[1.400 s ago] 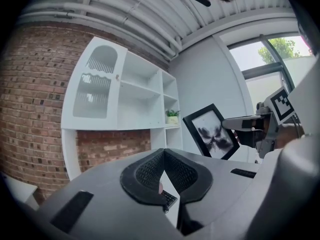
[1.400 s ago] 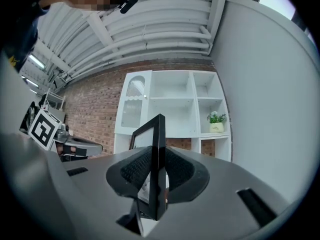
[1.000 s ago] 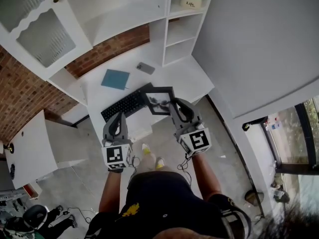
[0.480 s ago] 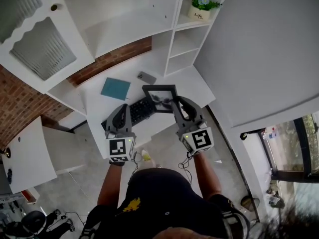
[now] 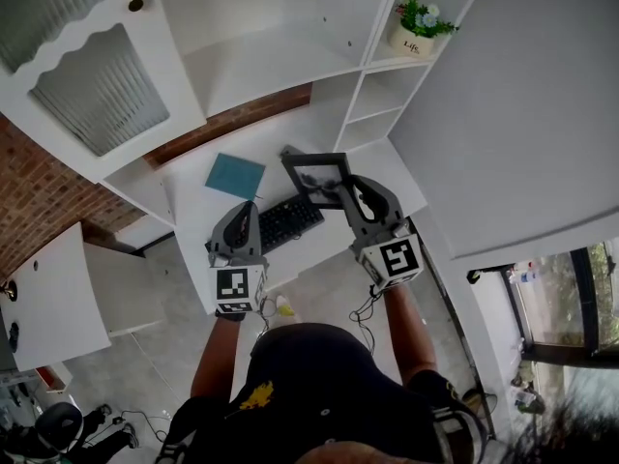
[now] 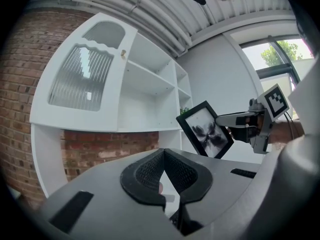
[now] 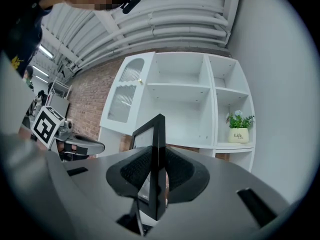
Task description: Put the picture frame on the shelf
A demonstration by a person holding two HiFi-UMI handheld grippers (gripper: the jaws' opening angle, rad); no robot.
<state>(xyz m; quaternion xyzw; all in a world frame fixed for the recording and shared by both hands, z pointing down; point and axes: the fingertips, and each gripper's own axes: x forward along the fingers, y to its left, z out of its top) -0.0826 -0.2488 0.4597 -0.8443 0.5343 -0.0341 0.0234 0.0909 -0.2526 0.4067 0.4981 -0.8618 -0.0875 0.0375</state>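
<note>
The right gripper point(image 5: 344, 188) holds the frame point(image 5: 317, 177) in the air over the far right end of the keyboard point(image 5: 290, 222), clear of the worktop point(image 5: 387, 167). In the right gripper view its fingers point(image 7: 182, 171) are clamped on the frame's point(image 7: 159, 134) black edge, one pad on each side, and the frame stands upright and edge-on between them. From the left gripper view the frame point(image 6: 205, 130) shows its face, a dark blot on pale paper, tilted, with the right gripper point(image 6: 227, 121) gripping its right side.

The left gripper point(image 5: 239, 222) hovers just left of the keyboard's near end. Its fingers point(image 6: 145, 176) are closed together with nothing between them.

A teal pad point(image 5: 235, 175) lies flat on the worktop beyond the keyboard's left end. The white shelf point(image 5: 290, 56) rises behind the keyboard, its wide middle bays bare. A potted plant point(image 5: 416, 29) sits in a narrow bay far beyond the keyboard's right end. A ribbed-glass door point(image 5: 97, 95) hangs open beyond the keyboard, to the left.
</note>
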